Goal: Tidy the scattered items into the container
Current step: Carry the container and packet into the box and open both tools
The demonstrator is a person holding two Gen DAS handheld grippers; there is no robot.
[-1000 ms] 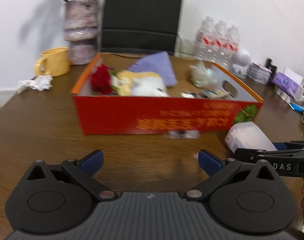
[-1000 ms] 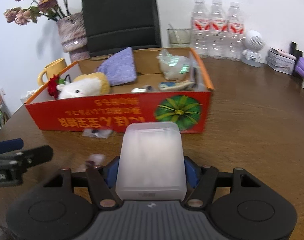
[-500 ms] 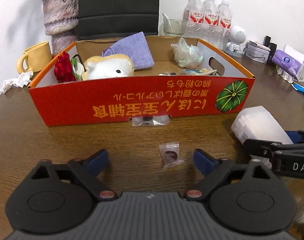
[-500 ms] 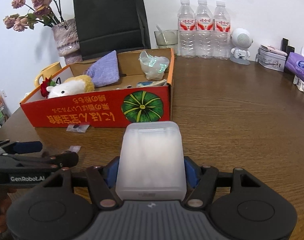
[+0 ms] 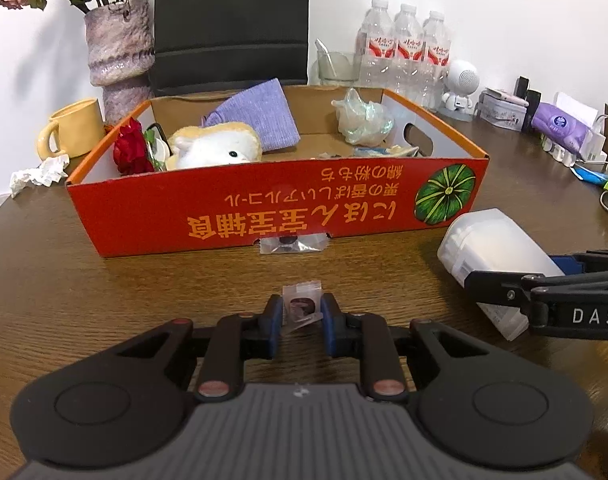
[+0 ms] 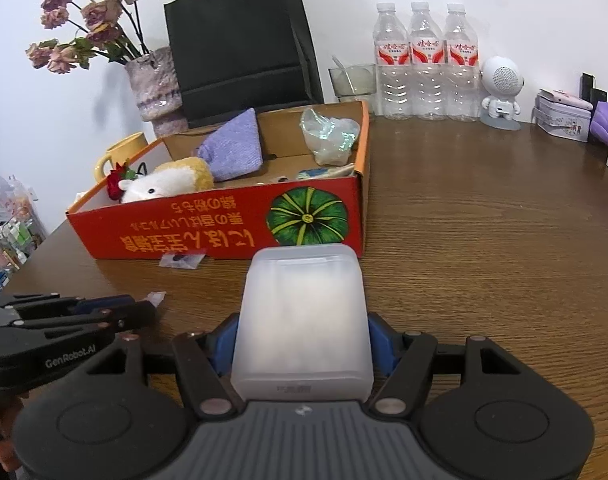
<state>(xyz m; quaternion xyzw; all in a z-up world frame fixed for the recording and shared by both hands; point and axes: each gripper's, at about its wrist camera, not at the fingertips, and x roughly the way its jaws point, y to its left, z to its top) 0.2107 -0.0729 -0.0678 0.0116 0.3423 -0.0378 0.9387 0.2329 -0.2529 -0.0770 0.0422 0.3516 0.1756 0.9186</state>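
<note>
Left wrist view is showing the left gripper (image 5: 302,315) closing its jaws on a small clear packet (image 5: 301,307) lying on the table (image 5: 104,300), the blue pads (image 5: 275,322) standing just at the packet's sides. To the right, the right gripper (image 6: 302,330) is clamping a frosted white tub (image 6: 302,320) between its pads, and the tub is sticking out toward the box. Farther on, a second packet (image 5: 292,243) is lying against the near wall of the red box (image 5: 264,216). Inside the box, a rose (image 5: 128,153) is sitting at the left, a plush toy (image 5: 214,151) just beside it, a purple pouch (image 5: 260,118) behind that, and a crumpled wrapper (image 5: 361,118) at the right. Beyond the box, a yellow mug (image 5: 70,130) and a vase (image 5: 119,58) are standing at the far left, a black bag (image 5: 232,20) in the middle, and three bottles (image 5: 405,56) at the far right.
</note>
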